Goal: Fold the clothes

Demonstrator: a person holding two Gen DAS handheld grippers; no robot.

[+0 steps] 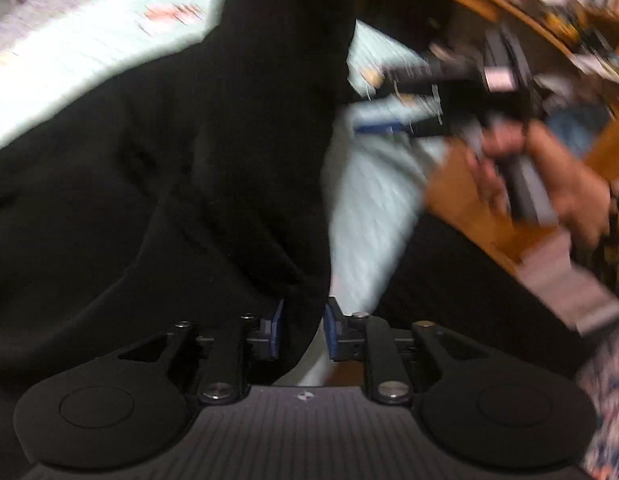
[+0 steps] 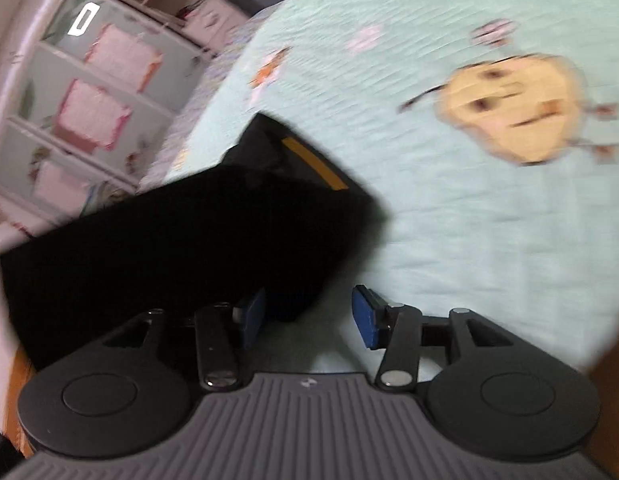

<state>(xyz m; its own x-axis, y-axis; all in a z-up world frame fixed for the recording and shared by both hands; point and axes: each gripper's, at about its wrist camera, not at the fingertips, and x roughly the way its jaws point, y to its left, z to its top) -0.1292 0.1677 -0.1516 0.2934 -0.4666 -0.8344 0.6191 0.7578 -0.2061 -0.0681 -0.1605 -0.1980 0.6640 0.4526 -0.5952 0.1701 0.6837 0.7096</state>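
The black garment [image 1: 157,184] is thick, dark and matte, with a faint ribbed knit showing in the left wrist view, where it fills the left and middle of the frame in heavy folds and rises in a tall hump against the pale bedspread [image 1: 373,208]. A fold of it hangs down between the blue pads of the left gripper [image 1: 303,330], whose jaws stand only a little apart and pinch that cloth. In the right wrist view the garment [image 2: 181,248] lies as a flat, partly folded slab on the mint-green quilted bedspread [image 2: 449,232], and a mustard-yellow strip [image 2: 315,164] shows along one edge near its far corner. The right gripper [image 2: 309,318] has its jaws spread; a corner of the black cloth sits just inside them, by the left pad, while the right pad stands clear over the bedspread. The bedspread carries a cartoon face [image 2: 513,108] in cream and small pink and orange motifs. Beyond the bed stands a white cabinet [image 2: 89,92] with pink squares on its panels. In the left wrist view a hand [image 1: 549,176] grips the other gripper's handle at right, with a wooden frame [image 1: 449,0] behind it; that side is heavily blurred.
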